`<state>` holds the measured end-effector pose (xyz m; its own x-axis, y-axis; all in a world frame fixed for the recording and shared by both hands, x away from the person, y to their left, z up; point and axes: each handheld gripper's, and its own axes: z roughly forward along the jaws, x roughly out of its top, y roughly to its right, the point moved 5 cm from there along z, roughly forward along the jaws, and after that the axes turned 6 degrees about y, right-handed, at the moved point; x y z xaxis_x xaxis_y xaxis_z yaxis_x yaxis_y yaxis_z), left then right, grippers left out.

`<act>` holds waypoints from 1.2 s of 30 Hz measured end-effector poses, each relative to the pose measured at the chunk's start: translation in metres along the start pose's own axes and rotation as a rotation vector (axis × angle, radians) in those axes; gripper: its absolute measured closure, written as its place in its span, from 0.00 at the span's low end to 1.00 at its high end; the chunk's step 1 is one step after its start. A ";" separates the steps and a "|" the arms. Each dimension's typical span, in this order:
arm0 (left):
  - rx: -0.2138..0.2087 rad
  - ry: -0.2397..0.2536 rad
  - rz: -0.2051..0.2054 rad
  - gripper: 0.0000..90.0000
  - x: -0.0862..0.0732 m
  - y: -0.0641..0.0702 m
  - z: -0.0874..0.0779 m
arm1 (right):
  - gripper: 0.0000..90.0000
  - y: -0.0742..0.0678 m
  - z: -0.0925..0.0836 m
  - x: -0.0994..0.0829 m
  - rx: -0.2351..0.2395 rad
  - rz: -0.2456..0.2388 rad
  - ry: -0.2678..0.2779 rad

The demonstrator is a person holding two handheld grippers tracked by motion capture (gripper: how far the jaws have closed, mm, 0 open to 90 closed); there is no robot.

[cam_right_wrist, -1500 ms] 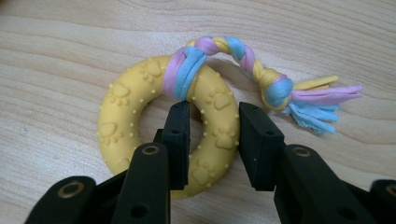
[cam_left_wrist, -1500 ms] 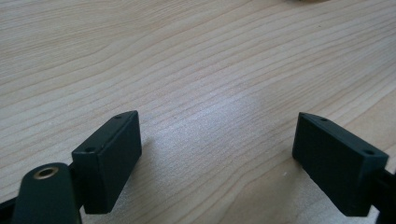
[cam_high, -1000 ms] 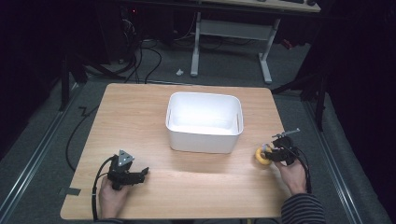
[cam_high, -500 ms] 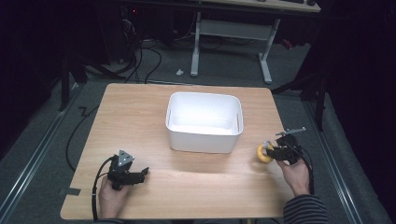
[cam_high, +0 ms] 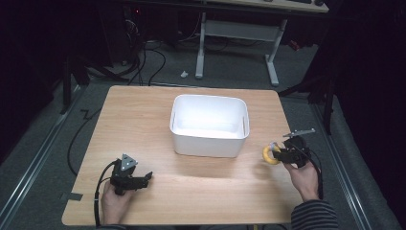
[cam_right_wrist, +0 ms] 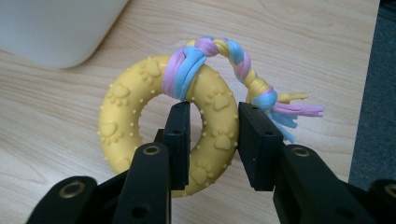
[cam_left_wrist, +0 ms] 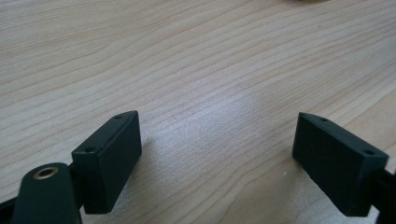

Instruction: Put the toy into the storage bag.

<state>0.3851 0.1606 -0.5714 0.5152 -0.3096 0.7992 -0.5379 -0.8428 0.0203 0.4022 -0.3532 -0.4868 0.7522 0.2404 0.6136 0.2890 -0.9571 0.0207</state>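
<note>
Near bottom of the high view: two forearms enter from the lower edge. Left gripper point(cam_high: 147, 178) sits lower left of the frame, low over the surface point(cam_high: 143, 124), close to the near edge; in the left gripper view its jaws stand spread wide, bare wood grain between them, nothing held. A black cable loops from it off the left side of the surface.

Right gripper point(cam_right_wrist: 210, 140) lower right of the high view, close to the right edge of the surface. Jaws pinched on the yellow ring toy point(cam_right_wrist: 140, 126): one jaw passes through the ring's hole, the other presses its outer side, the band clamped between. Ring has raised paw prints and dots; a pink, blue and yellow braided rope point(cam_right_wrist: 243, 63) is knotted round its top and ends in a frayed tassel toward the right of the right gripper view. The high view shows the ring point(cam_high: 269, 154) at the gripper's tip, just right of the bin's near right corner; whether it touches the wood I cannot tell.

Middle: white bin point(cam_high: 209, 141), open-topped, centred on the surface. Open wood lies wide to its left and along the near strip between both grippers; narrower margin on its right.

Far: grey floor, table legs point(cam_high: 273, 62) and cables in the upper frame.
</note>
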 end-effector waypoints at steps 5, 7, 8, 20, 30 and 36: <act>0.000 0.000 0.000 0.18 0.000 0.000 0.000 | 0.74 -0.004 -0.008 0.007 0.003 -0.017 0.018; 0.000 -0.001 0.001 0.18 0.000 0.000 0.000 | 0.74 -0.005 -0.011 0.010 0.007 -0.018 0.030; 0.000 -0.001 0.001 0.18 0.000 0.000 0.000 | 0.74 -0.005 -0.013 0.011 0.008 -0.015 0.032; 0.001 -0.001 0.000 0.18 0.000 0.000 0.000 | 0.74 -0.009 -0.027 0.028 0.018 -0.028 0.065; 0.003 0.000 -0.002 0.18 0.000 0.000 0.000 | 0.74 -0.015 -0.039 0.044 0.006 -0.055 0.105; 0.004 0.001 -0.002 0.18 0.000 0.000 0.001 | 0.74 -0.016 -0.044 0.051 0.012 -0.061 0.109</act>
<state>0.3857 0.1604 -0.5715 0.5154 -0.3075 0.7999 -0.5343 -0.8451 0.0194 0.4098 -0.3324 -0.4213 0.6643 0.2787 0.6935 0.3403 -0.9389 0.0514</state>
